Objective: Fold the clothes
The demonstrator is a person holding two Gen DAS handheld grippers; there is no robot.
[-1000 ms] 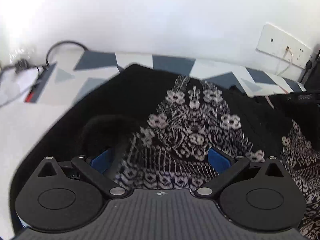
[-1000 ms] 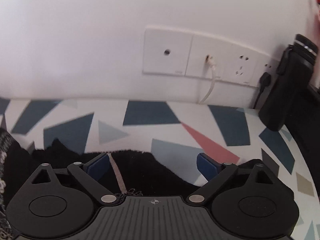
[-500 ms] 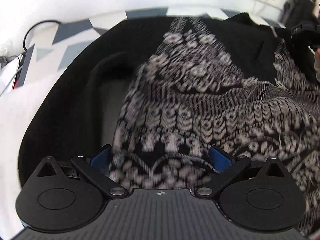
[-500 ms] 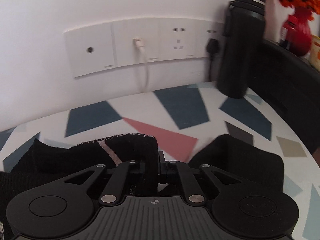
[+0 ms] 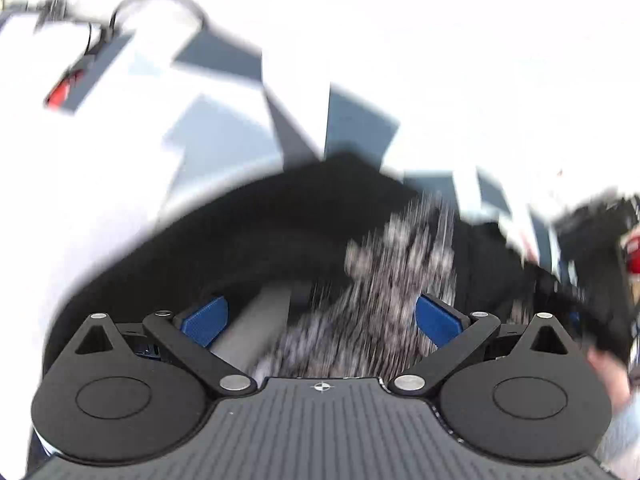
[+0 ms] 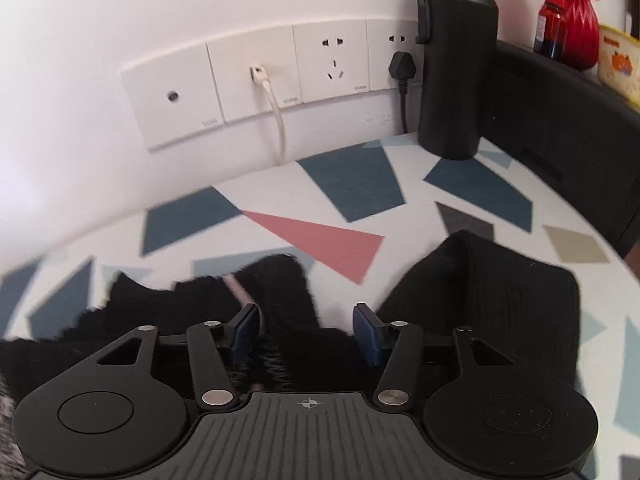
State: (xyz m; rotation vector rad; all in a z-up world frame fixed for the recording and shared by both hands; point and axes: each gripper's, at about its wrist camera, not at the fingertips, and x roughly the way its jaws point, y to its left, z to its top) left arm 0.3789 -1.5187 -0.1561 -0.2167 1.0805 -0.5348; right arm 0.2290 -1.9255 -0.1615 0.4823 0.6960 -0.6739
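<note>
Knit point(image 6: 288, 344) bunches between your right gripper point(image 6: 306, 330)'s parted, empty jaws; left gripper point(image 5: 320, 316) gapes wide over the sweater point(image 5: 280, 236) on the table point(image 6: 360, 184). Close carelessly and you may pinch several layers, dragging the fold askew toward the bottle point(image 6: 456, 60).

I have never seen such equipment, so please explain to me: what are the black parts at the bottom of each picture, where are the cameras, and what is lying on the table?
The black parts are two hand-held grippers, one in each of a person's hands. A camera sits on each and looks forward along its two blue-tipped fingers. In the left view, which is blurred, the left gripper is wide open over a black sweater with a white pattern. In the right view, the right gripper is partly open, with black cloth between the fingers but not clamped. The sweater lies on a table with coloured shapes. A black bottle stands by the wall sockets.
</note>
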